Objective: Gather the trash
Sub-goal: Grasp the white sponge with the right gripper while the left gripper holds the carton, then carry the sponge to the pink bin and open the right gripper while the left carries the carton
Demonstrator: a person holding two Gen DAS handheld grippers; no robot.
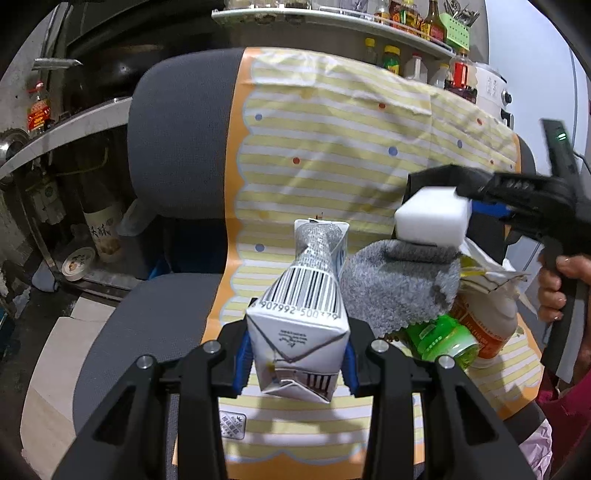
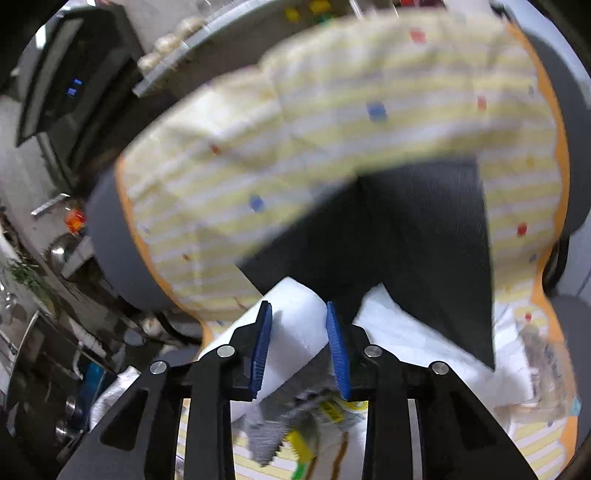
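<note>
My left gripper (image 1: 295, 363) is shut on a crushed white drink carton (image 1: 299, 325) with a barcode, held above the chair seat. To its right lies a pile of trash: a grey cloth (image 1: 402, 284), a green-capped bottle (image 1: 439, 339), an orange-labelled bottle (image 1: 487, 325) and torn wrappers. Just above the cloth, my right gripper (image 1: 461, 206) is shut on a white foam block (image 1: 430, 221). In the right wrist view the blue pads (image 2: 260, 347) press both sides of the foam block (image 2: 291, 314), with my right gripper (image 2: 300, 345) over crumpled wrappers (image 2: 314, 417).
The trash lies on a yellow-striped dotted sheet (image 1: 332, 147) draped over a grey office chair (image 1: 177, 147). A black flat piece (image 2: 424, 240) leans behind the block. Shelves with bottles (image 1: 406, 22) stand behind; a person's hand (image 1: 554, 288) holds the right handle.
</note>
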